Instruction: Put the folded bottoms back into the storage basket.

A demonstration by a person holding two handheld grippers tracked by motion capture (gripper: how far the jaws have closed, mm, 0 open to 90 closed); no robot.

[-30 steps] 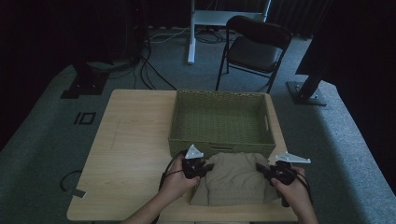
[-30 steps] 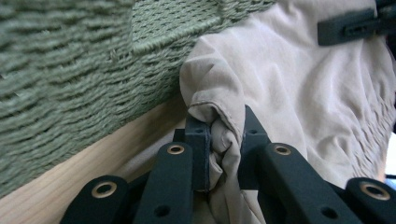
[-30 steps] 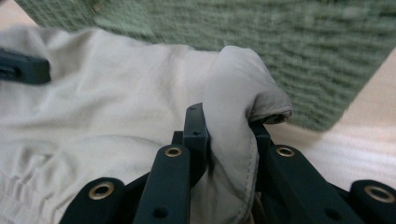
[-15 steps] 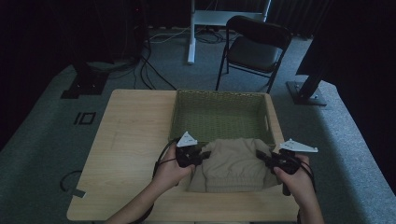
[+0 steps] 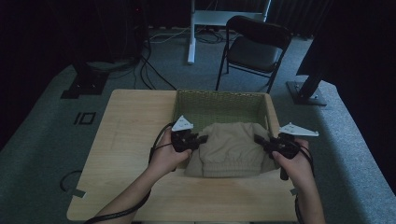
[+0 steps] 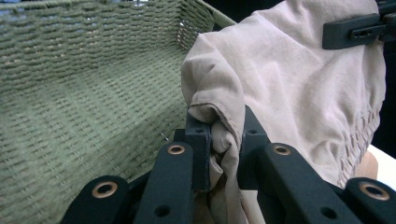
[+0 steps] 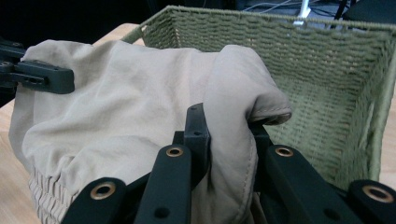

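A folded beige garment (image 5: 232, 148) with an elastic hem hangs lifted between my two grippers, its far part over the near rim of the green woven basket (image 5: 219, 100). My left gripper (image 5: 201, 139) is shut on the garment's left edge; the cloth (image 6: 299, 88) is bunched between its jaws (image 6: 224, 140). My right gripper (image 5: 258, 139) is shut on the right edge, where the beige fabric (image 7: 130, 121) folds over its jaws (image 7: 229, 135). The basket's woven wall (image 6: 70, 56) stands just behind, and its inside (image 7: 322, 70) holds nothing I can see.
The wooden table (image 5: 135, 135) has bare surface left of the basket and along the front edge. A black folding chair (image 5: 254, 46) and a white stand (image 5: 191, 32) are on the carpet beyond the table. Cables trail on the floor at the back left.
Both grippers have lifted the garment off the table and carried it forward toward the basket. Its far edge now overlaps the basket's near rim.
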